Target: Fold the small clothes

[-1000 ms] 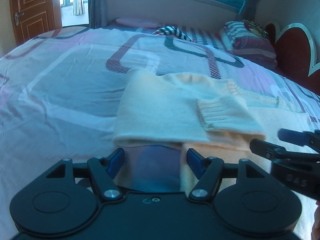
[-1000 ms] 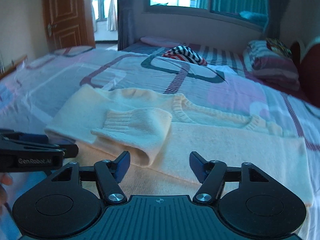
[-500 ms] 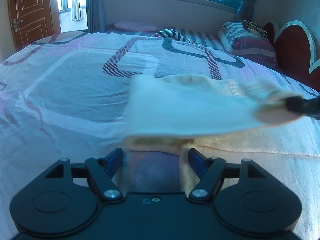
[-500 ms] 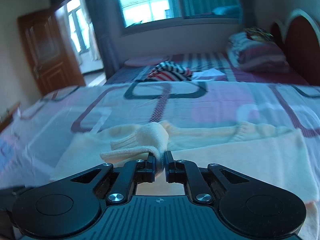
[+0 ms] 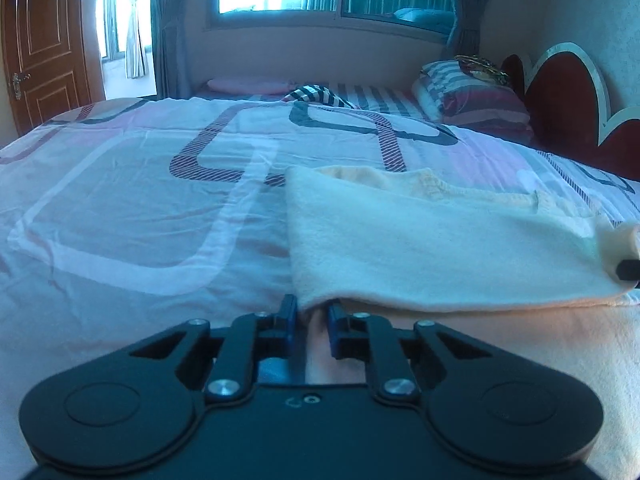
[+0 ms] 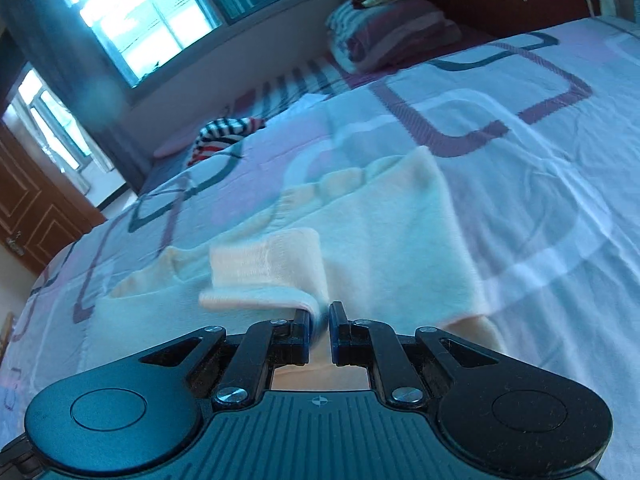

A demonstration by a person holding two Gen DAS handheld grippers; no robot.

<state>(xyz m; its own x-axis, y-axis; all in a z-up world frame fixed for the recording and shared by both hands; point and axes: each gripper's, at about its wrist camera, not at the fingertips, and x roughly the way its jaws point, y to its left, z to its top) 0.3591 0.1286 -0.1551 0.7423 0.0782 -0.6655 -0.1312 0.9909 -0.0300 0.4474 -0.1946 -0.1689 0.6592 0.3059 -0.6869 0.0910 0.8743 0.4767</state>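
A cream knitted sweater [image 5: 420, 248] lies on the bed, part folded. My left gripper [image 5: 313, 312] is shut on the sweater's near left edge and lifts it. My right gripper [image 6: 319, 322] is shut on the sleeve cuff [image 6: 272, 268] and holds it raised over the sweater body [image 6: 400, 240]. The tip of the right gripper [image 5: 628, 269] shows at the right edge of the left wrist view, with the sleeve stretched flat between the two grippers.
The bed sheet [image 5: 140, 200] is pale with dark looped stripes. A striped garment [image 5: 320, 96] and pillows [image 5: 472, 100] lie at the far side. A red headboard [image 5: 568, 100] stands on the right, a wooden door [image 5: 40, 40] on the left.
My left gripper closed on the sweater's edge. My right gripper, shut on the cuff, swung right and tilted, pulling the sleeve out across the sweater.
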